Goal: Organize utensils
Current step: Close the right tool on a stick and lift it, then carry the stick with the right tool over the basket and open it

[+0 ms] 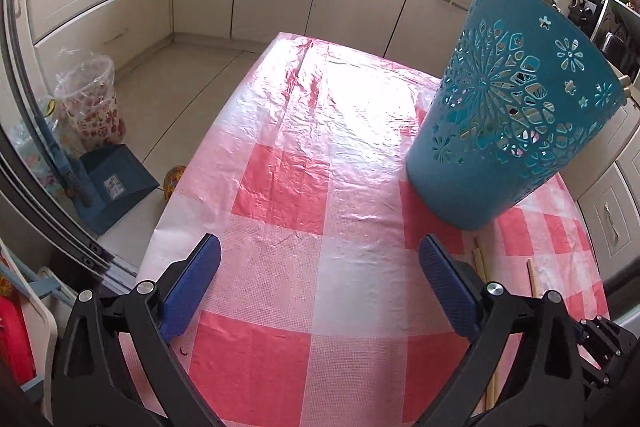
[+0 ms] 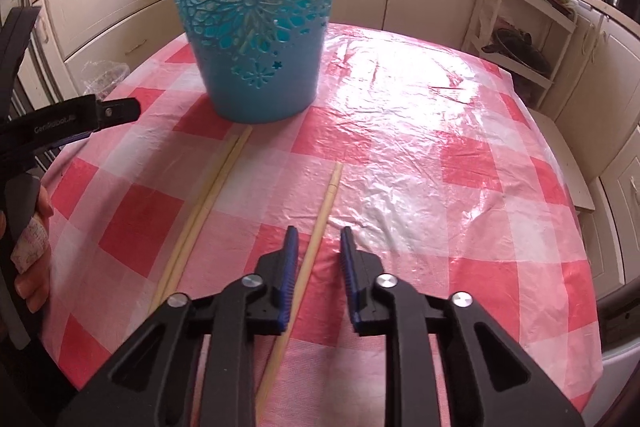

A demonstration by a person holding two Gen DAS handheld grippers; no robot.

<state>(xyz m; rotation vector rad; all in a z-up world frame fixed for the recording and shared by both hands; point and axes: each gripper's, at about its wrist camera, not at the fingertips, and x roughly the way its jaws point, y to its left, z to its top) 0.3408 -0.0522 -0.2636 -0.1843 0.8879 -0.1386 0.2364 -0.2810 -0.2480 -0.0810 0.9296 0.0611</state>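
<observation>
- Standing upright on the red-checked desk, the teal cut-out basket sits towards its far left.
- The left claw is spread wide above bare cloth, holding nothing.
- The right claw is apart, and a single chopstick lies on the desk between its fingers.
- A pair of chopsticks lies side by side to the left, its far ends at the basket's base.

Desk covered with a red-and-white checked plastic cloth, wrinkled and glossy. Standing on it: one blue perforated basket. Lying on it: a pair of chopsticks side by side, and a single chopstick just beside them.
</observation>
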